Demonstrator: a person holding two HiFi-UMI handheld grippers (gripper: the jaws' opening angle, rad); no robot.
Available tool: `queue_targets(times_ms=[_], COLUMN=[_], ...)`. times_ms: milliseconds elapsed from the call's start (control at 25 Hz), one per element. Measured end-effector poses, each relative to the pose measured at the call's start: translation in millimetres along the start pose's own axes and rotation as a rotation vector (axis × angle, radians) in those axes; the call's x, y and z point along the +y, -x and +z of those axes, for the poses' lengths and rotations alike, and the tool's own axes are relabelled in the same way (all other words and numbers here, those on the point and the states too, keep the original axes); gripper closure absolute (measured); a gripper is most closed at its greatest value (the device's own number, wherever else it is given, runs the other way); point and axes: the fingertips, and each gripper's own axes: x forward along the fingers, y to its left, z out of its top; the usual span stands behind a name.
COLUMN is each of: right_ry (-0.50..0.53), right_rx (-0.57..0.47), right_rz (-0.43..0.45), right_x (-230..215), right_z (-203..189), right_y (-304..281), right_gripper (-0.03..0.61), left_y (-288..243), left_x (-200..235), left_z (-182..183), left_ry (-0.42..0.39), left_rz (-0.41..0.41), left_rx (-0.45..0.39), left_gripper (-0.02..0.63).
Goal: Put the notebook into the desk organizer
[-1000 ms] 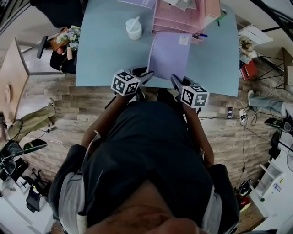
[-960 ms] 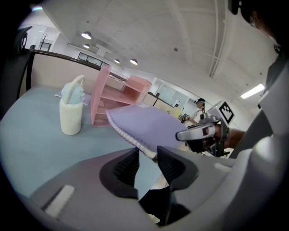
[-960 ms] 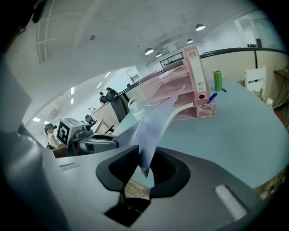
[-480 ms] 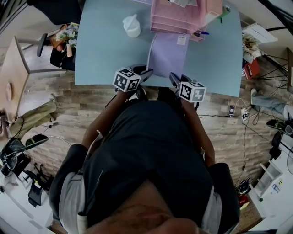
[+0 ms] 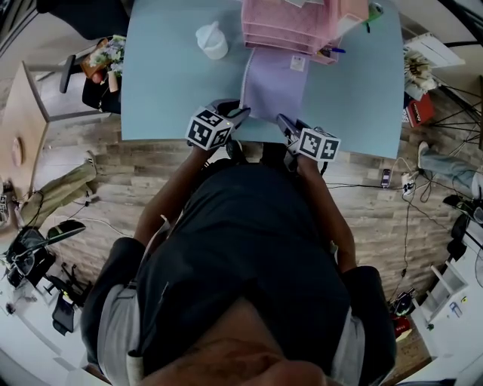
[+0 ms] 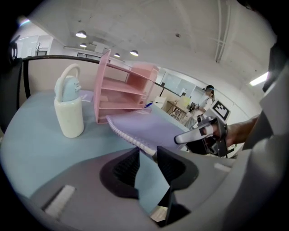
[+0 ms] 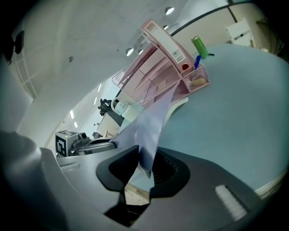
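Note:
A lavender spiral notebook (image 5: 275,83) is held tilted above the light blue table (image 5: 166,90), its far edge at the front of the pink desk organizer (image 5: 290,22). My left gripper (image 5: 240,113) is shut on its near left corner, at the spiral binding (image 6: 135,143). My right gripper (image 5: 284,121) is shut on the near right corner (image 7: 145,158). In the left gripper view the notebook (image 6: 151,126) slopes toward the organizer's shelves (image 6: 124,90). The right gripper view has the notebook (image 7: 151,119) rising toward the organizer (image 7: 156,63).
A white bottle (image 5: 212,39) with a loop handle stands left of the organizer. A pink mesh cup (image 7: 197,77) with a green marker and a blue pen hangs at its right side. Chairs, cables and bags lie on the wooden floor (image 5: 136,173) around the table.
Both grippers have carried the notebook a little farther over the table, toward the organizer. Its far edge now reaches the organizer's front. The grips have not changed.

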Motion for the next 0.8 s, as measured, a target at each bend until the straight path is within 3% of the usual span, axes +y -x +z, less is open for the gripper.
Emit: queue_targets(times_ms=[240, 520, 800], right_ry=[-0.045, -0.061, -0.072], right_rx=[-0.039, -0.081, -0.078], right_rz=[0.061, 0.120, 0.133], right_x=[-14, -23, -30], right_z=[1, 3, 7], right_y=[-13, -29, -44], right_gripper=[0.503, 0.503, 0.505], left_y=[-4, -6, -16], left_x=[6, 10, 23], left_z=[8, 17, 15], left_ry=[-0.096, -0.152, -0.148], left_rz=[0.055, 0.096, 0.111], left_rx=[0.020, 0.052, 0.080], left_gripper=[0.434, 0.434, 0.434])
